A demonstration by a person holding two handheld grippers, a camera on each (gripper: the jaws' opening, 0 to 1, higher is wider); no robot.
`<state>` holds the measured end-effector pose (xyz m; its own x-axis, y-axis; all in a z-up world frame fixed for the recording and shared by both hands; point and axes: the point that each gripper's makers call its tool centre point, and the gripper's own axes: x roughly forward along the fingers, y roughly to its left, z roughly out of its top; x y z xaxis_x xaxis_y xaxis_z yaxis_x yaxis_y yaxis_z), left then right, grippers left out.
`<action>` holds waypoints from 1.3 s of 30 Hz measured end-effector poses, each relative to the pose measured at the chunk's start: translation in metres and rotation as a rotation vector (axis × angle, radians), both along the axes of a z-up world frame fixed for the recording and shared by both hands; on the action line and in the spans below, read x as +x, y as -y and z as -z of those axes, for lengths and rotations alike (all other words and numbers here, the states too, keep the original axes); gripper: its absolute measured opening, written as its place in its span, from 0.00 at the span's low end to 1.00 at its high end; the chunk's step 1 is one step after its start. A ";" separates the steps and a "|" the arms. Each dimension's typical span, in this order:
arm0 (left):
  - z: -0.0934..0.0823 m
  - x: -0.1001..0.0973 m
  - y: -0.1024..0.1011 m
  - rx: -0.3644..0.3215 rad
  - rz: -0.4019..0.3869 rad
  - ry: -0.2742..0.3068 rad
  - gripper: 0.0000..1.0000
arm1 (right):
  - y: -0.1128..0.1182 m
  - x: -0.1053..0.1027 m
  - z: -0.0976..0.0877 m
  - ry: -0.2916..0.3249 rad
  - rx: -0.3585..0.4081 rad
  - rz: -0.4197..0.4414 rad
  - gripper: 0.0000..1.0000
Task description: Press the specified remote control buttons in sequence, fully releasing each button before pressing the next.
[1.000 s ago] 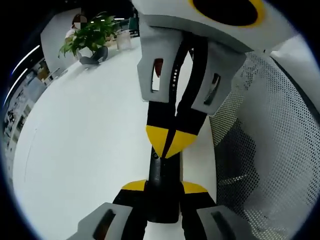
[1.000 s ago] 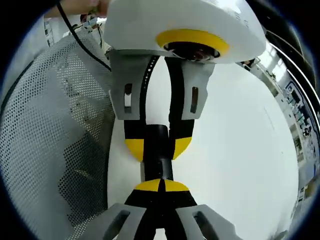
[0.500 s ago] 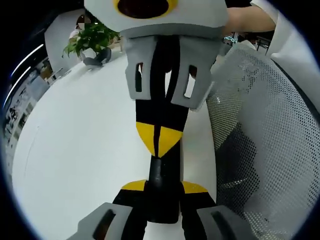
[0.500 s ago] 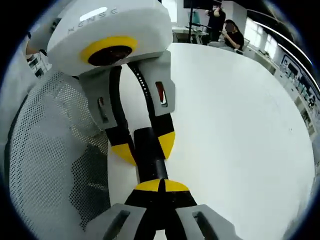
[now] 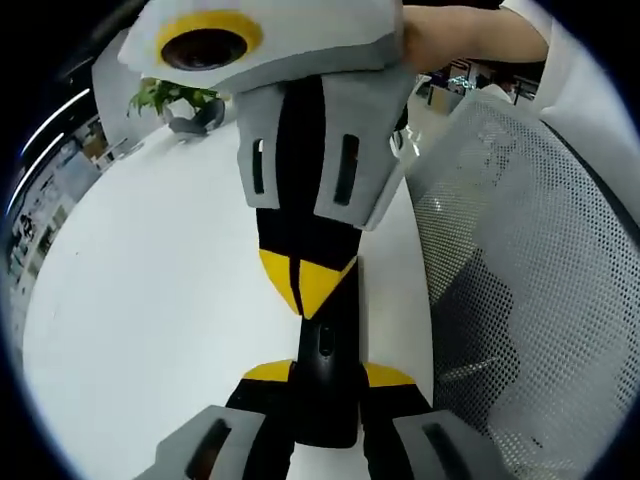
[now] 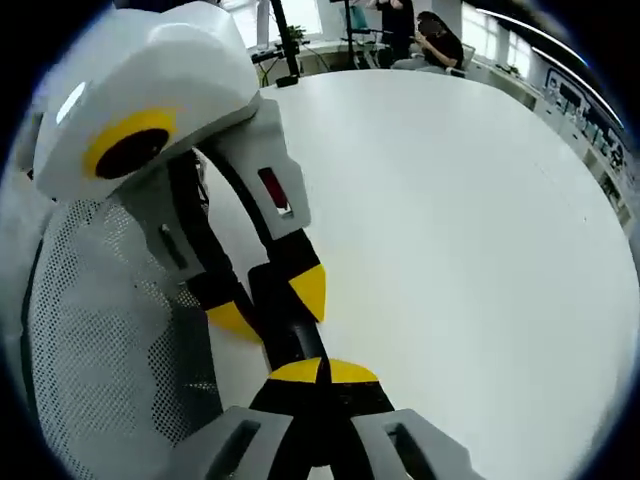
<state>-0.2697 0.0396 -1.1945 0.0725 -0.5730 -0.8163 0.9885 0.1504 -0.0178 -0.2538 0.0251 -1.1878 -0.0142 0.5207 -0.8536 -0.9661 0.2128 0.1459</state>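
The left gripper (image 5: 322, 372) is clenched on one end of the remote (image 5: 325, 365), a slim black bar that runs away from it over the white table (image 5: 150, 300). Its yellow-tipped jaws press the remote from both sides. In the left gripper view the right gripper (image 5: 302, 288) comes down from above, its two yellow tips drawn together into a point that touches the top of the remote, just beyond the left gripper's jaws. A small round button on the remote shows just below that point.

In the right gripper view the right gripper (image 6: 322, 372) has its jaws closed against each other, with no gap between the yellow tips, which rest on the remote (image 6: 285, 335). The left gripper (image 6: 270, 298) reaches in from the upper left, its yellow tips on either side of the remote's far part.

A white mesh chair back (image 5: 520, 260) stands just beside the table edge, near the remote. Far from the remote, at the table's other side, a potted plant (image 5: 172, 97) stands. In the right gripper view people (image 6: 420, 35) sit beyond the far edge of the table. A hand (image 5: 470, 30) and a white sleeve grip the right gripper's body.
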 end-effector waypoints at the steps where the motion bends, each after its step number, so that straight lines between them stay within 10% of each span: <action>1: 0.000 0.000 0.000 0.000 0.002 0.001 0.22 | 0.001 -0.001 0.000 0.009 0.002 -0.003 0.00; 15: -0.001 -0.001 0.000 -0.018 0.012 -0.023 0.22 | -0.010 -0.020 -0.003 0.225 -0.051 -0.301 0.00; 29: -0.001 -0.001 0.000 -0.026 0.038 -0.022 0.22 | -0.011 -0.019 -0.004 0.182 -0.015 -0.276 0.00; 39: -0.001 -0.002 0.001 -0.030 0.064 -0.025 0.22 | -0.016 -0.023 -0.003 0.266 -0.040 -0.435 0.00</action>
<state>-0.2719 0.0391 -1.1934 0.0145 -0.5999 -0.8000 0.9952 0.0859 -0.0464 -0.2770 0.0406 -1.1851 -0.0019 0.4821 -0.8761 -0.9690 -0.2172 -0.1174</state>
